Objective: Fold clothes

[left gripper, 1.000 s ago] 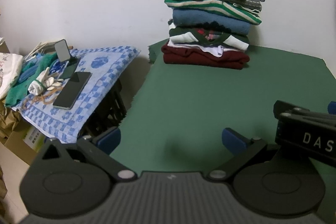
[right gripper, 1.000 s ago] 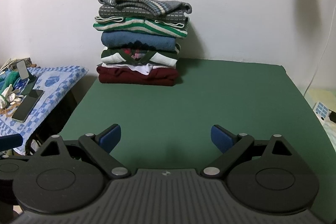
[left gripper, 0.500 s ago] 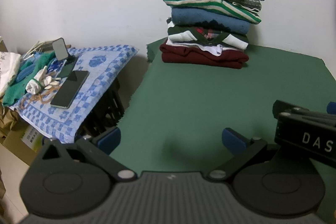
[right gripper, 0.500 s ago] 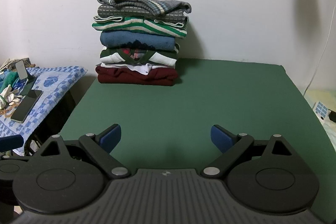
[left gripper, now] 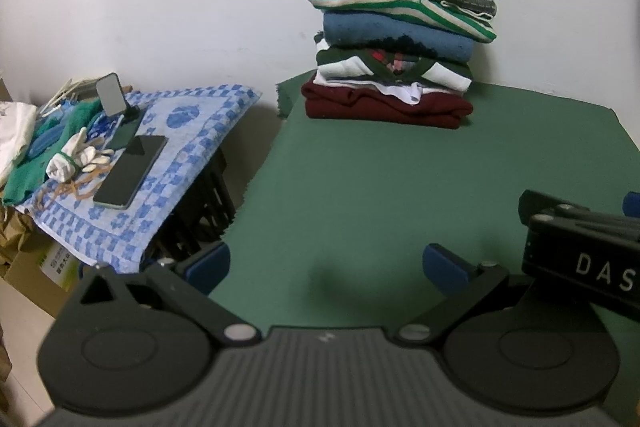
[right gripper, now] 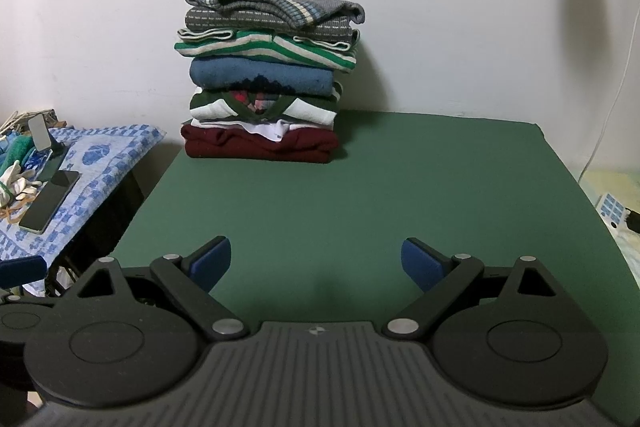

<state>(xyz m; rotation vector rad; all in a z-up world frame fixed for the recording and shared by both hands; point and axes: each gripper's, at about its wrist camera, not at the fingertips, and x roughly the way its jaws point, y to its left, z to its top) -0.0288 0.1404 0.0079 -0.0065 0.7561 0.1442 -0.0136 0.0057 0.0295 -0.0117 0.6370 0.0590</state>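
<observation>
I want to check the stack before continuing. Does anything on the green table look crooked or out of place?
Mostly tidy. The stack of folded clothes stands upright on the green table by the wall. Only the top grey sweater is loosely folded, with one end hanging over the right side. Both tongs are open and empty.

I count: one stack of folded clothes (right gripper: 266,77), six garments; one green table (right gripper: 360,195); one checked cloth (left gripper: 192,131); two phones (left gripper: 130,171); one pair of gloves (left gripper: 74,157).

Green-covered tabletop (right gripper: 360,195); stack of folded clothes (right gripper: 268,79) at back left by wall, maroon garment (right gripper: 260,145) lowest.
</observation>
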